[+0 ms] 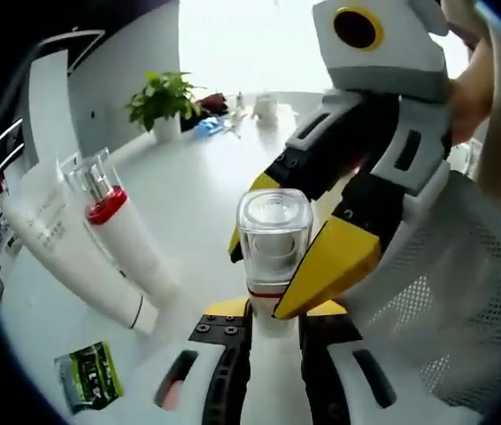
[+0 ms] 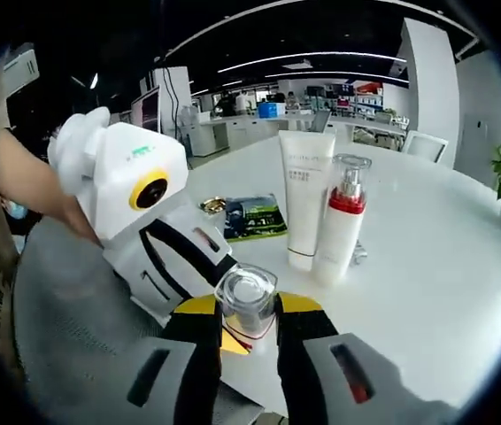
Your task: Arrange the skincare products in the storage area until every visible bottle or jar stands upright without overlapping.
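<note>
Glossy clear plastic on the square cap (image 1: 274, 228) of the white bottle (image 1: 273, 323), catching light, and glossy yellow tips on matt black jaws. Smooth, satin-white plastic on the standing tube (image 2: 304, 197) and pump bottle (image 2: 340, 228), over a smooth white table (image 2: 427, 257). Shiny, crinkled foil on the green sachet (image 1: 90, 375); open grey mesh on the chair back (image 1: 463, 292).

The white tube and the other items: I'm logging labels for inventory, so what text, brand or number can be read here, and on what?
No text can be read with certainty.
White tube: grey print near the top and lower down, too small and blurred to read.
Pump bottle with red collar: no readable label.
Green and black sachet: pale print, blurred.
Clear-capped bottle between both grippers: no text visible.
</note>
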Demonstrator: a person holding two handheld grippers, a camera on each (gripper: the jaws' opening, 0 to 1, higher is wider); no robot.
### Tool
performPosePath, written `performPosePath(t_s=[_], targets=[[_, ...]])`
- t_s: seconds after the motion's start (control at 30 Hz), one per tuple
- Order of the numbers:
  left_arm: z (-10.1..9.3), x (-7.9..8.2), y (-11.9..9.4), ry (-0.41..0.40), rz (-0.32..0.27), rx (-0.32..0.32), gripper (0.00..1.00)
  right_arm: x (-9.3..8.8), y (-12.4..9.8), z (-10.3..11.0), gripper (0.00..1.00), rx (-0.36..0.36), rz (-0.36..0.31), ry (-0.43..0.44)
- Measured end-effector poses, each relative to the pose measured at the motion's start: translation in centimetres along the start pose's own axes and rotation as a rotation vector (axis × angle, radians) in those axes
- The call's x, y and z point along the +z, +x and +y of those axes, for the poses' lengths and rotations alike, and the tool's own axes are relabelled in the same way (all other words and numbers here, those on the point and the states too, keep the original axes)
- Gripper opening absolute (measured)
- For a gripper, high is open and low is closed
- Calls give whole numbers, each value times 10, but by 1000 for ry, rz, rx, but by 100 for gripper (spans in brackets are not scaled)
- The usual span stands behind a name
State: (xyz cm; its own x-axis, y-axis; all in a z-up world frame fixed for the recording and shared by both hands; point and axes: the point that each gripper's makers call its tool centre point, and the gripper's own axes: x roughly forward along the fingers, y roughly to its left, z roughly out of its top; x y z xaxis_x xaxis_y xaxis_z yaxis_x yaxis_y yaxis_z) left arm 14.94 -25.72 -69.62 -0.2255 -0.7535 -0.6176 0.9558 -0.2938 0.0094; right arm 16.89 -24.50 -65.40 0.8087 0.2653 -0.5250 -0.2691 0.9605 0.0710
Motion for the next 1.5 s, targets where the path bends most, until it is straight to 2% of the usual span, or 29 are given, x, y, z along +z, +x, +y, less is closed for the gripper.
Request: performPosePath(t_s=[0.17, 0.23, 0.4, 0.83, 1.07, 1.33, 1.5], targets=[[1, -8, 5, -2, 14, -9, 16, -8, 7, -2, 23, -6, 25, 4], [2, -8, 6, -20, 1, -13, 16, -6, 7, -2, 24, -9, 15, 13], [9, -5, 9, -20, -15, -5, 16, -3, 9, -8, 24, -19, 10, 17], [39, 2, 21, 10, -13, -42, 16, 7, 22, -36, 24, -51, -14, 49], [53, 8, 28, 34, -9, -50, 16, 12, 29, -51, 27, -95, -47, 89], [66, 9, 36, 50, -1, -52, 16, 2, 35, -66, 24, -143, -24, 124], [72, 10, 39, 58, 8, -46, 16, 2, 36, -73, 23, -164, -46, 163]])
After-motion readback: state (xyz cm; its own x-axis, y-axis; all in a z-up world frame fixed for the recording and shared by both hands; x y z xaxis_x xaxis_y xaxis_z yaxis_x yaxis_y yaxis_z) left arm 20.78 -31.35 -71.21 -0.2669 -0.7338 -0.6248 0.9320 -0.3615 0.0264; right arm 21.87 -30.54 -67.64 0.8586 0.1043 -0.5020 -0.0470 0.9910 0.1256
